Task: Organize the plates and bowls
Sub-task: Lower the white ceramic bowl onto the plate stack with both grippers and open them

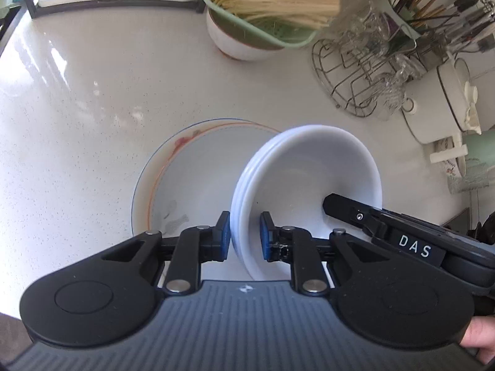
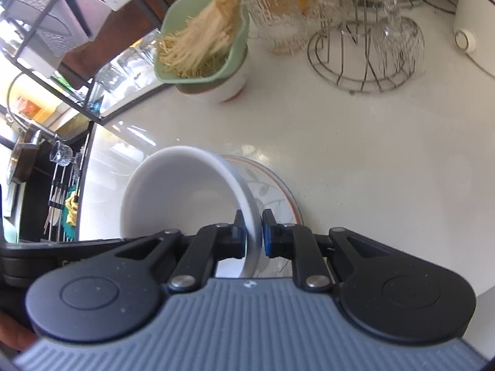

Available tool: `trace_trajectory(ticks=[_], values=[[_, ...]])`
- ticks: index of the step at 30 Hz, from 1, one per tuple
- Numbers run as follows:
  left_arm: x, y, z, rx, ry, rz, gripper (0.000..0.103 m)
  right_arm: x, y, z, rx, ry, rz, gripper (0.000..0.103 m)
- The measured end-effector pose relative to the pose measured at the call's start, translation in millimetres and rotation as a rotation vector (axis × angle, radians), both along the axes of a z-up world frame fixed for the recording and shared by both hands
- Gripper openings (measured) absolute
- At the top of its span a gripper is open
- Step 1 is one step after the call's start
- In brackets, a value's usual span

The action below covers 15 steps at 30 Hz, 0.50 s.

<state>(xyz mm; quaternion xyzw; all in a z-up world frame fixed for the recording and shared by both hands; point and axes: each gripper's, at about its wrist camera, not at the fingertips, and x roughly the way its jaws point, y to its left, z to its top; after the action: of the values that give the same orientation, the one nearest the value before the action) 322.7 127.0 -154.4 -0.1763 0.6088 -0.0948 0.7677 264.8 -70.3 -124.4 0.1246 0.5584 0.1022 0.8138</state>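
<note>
A stack of white bowls (image 1: 306, 179) is held tilted above a patterned plate (image 1: 191, 179) that lies on the white counter. My left gripper (image 1: 246, 235) is shut on the near rim of the stack. My right gripper (image 2: 253, 232) is shut on the stack's opposite rim; the stack also shows in the right wrist view (image 2: 173, 191). The right gripper appears in the left wrist view (image 1: 349, 213), reaching into the bowl from the right. The plate with a leaf pattern and orange-blue rim (image 2: 272, 191) sits just behind the bowls.
A green colander of noodles (image 1: 269, 3) rests on a white bowl at the back. A wire rack with upturned glasses (image 1: 365, 74) and a white pot (image 1: 445, 102) stand at right. A black shelf frame (image 2: 62, 49) and a sink area lie to the left.
</note>
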Motion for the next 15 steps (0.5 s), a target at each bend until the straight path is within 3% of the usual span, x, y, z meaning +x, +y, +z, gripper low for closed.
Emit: trace_trajectory(ticks=[12,13,15], values=[[0,14,-4,0.051,-0.014,-0.003,0.023,3,8,-14,-0.024,0.018,0.017,0.015],[-1,15,-2,0.063,-0.015,-0.004,0.025,3,7,-12,-0.025,0.009,0.025,0.016],[-6,19,3,0.065,-0.017,0.01,0.047,2,7,-5,-0.041,-0.021,0.047,0.038]])
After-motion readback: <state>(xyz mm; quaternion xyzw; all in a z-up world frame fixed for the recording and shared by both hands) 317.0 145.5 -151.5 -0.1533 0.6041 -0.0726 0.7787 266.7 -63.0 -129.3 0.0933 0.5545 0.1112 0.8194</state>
